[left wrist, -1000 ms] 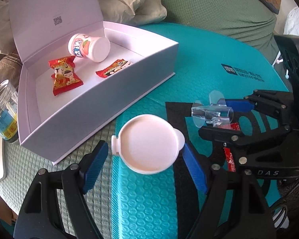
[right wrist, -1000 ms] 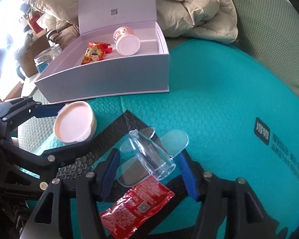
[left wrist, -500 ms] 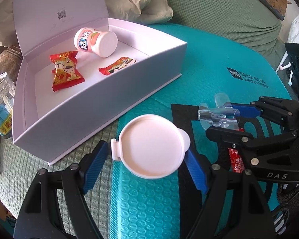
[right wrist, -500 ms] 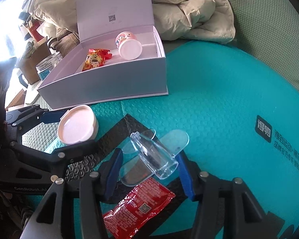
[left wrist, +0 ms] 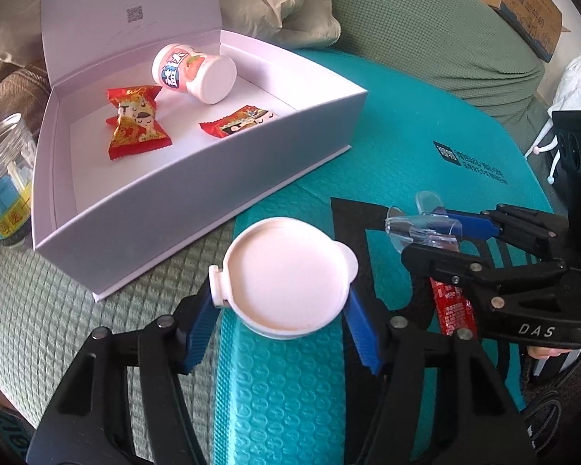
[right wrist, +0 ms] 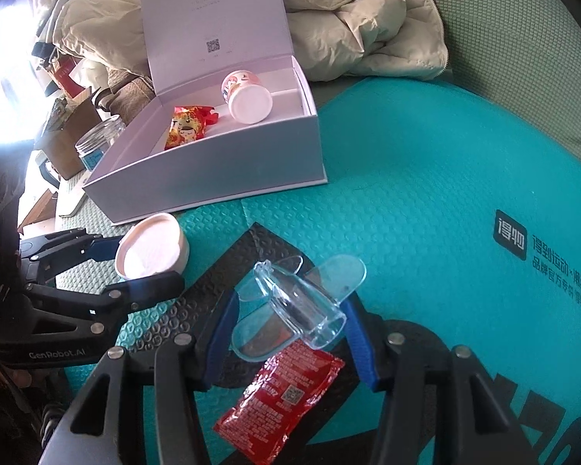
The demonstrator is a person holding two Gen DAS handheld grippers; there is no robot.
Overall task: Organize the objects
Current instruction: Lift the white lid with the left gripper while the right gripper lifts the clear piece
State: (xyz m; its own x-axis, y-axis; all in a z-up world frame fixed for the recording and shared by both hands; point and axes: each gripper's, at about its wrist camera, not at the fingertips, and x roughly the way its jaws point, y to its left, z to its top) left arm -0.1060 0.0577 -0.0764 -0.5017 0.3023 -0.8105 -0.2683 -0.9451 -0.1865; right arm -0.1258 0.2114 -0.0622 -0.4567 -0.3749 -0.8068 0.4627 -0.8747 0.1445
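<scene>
A round white tub [left wrist: 286, 275] sits between the blue pads of my left gripper [left wrist: 281, 294]; the jaws are closing and both pads touch its sides. From the right wrist view the same tub [right wrist: 151, 244] shows in the left gripper [right wrist: 147, 267] at the left. My right gripper [right wrist: 290, 306] is shut on a clear plastic piece [right wrist: 302, 302] with flat tabs, also seen as the clear piece [left wrist: 422, 226] in the right gripper [left wrist: 422, 232]. A red sachet [right wrist: 282, 391] lies on the mat under it. The open white box [left wrist: 213, 209] stands behind.
The box holds a pink-white bottle [left wrist: 193, 73] on its side and two red candies [left wrist: 135, 124] [left wrist: 240, 122]. A glass jar [left wrist: 4, 178] stands left of the box. A beige jacket [left wrist: 271, 0] lies behind it. The teal mat [left wrist: 406, 116] covers a green sofa.
The left jaws have drawn in from either side of the white tub until their pads meet it. The right jaws narrowed slightly on the clear piece. Both hands barely shifted.
</scene>
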